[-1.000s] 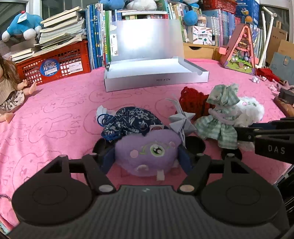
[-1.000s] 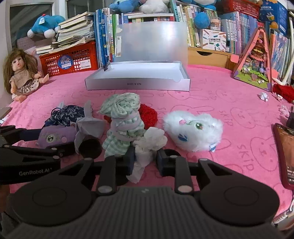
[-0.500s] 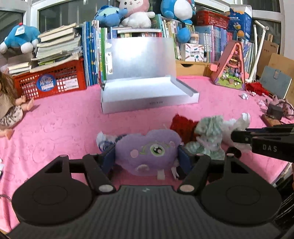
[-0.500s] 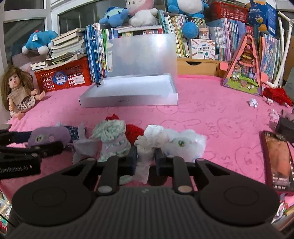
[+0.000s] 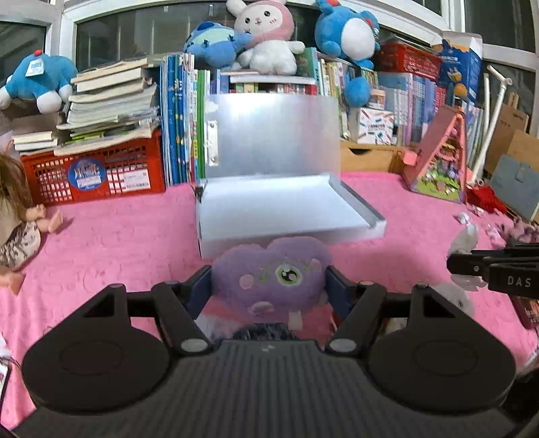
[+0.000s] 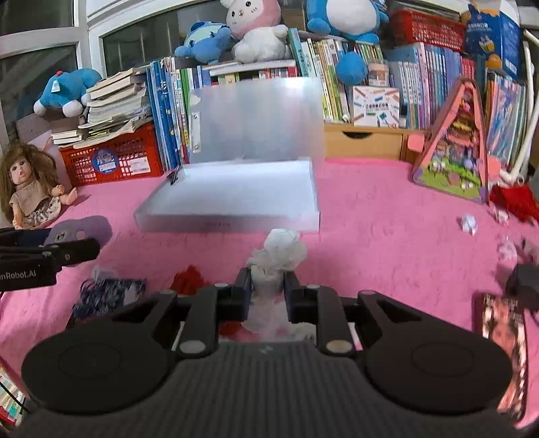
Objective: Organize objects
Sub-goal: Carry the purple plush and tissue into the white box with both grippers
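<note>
The left gripper (image 5: pixel 269 286) is pinching a fuzzy purple heart-shaped plush (image 5: pixel 273 269) between its blue pads, holding it clear of the pink blanket (image 5: pixel 118 242). The right gripper (image 6: pixel 267 293) is squeezing a crumpled white cloth bundle (image 6: pixel 278 256), its jaws pressed close on the narrow lower part while the ruffled top is bulging above them.

Just below and left of the right gripper, a dark blue patterned fabric piece (image 6: pixel 107 293) and a red knitted scrap (image 6: pixel 188 281) are lying on the fleecy blanket, which is stamped with faint rabbit outlines. A phone (image 6: pixel 505 340) is lying flat at the right edge.

Beyond the held toys, an open white flat box (image 5: pixel 286 215) is sitting with its frosted lid (image 5: pixel 273 134) standing upright; its tray looks bare. Nothing is standing between the grippers and the box.

Farther out, a long-haired doll (image 6: pixel 30 188) is sitting to the left beside a red plastic crate (image 6: pixel 114 161) stacked with books. A triangular pink toy house (image 6: pixel 454 148) is leaning at the right. Along the back, rows of upright books (image 6: pixel 337 67) are carrying blue and pink stuffed animals (image 6: pixel 256 30).
</note>
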The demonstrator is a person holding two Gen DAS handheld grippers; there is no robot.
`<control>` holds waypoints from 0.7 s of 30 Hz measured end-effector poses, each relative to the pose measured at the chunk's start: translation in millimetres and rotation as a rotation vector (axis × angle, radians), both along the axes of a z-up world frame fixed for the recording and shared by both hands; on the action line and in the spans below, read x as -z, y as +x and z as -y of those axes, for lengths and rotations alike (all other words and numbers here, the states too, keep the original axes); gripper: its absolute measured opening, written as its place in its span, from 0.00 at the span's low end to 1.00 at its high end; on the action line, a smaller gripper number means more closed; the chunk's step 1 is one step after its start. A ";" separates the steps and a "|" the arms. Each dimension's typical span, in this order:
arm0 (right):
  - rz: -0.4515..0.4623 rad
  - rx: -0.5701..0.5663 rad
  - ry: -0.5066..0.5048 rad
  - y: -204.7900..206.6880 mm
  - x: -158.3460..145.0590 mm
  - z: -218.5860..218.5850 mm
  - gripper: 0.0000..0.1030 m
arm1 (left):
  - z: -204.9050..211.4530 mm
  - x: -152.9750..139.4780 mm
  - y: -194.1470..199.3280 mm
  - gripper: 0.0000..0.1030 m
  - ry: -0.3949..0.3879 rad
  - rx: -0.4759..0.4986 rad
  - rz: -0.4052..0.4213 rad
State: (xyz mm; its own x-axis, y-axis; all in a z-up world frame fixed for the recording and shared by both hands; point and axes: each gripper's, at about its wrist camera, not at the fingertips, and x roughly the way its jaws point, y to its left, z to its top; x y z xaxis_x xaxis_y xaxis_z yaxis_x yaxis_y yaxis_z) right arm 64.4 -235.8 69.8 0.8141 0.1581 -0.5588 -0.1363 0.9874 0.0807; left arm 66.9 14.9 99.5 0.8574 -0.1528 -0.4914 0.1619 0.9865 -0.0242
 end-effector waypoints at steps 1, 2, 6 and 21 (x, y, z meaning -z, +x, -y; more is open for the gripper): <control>-0.003 -0.004 -0.001 6.0 -2.2 1.0 0.23 | -0.1 -2.7 6.7 0.72 -0.002 -0.003 0.002; -0.008 -0.009 -0.001 12.7 -4.2 1.8 0.23 | -0.2 -5.1 13.4 0.72 -0.006 -0.004 0.003; -0.042 -0.020 0.003 41.3 -8.9 5.2 0.23 | -2.0 -10.9 43.4 0.72 -0.026 -0.017 -0.013; -0.199 -0.055 0.044 159.7 -9.6 7.8 0.23 | 5.5 4.0 164.4 0.72 -0.007 -0.084 -0.132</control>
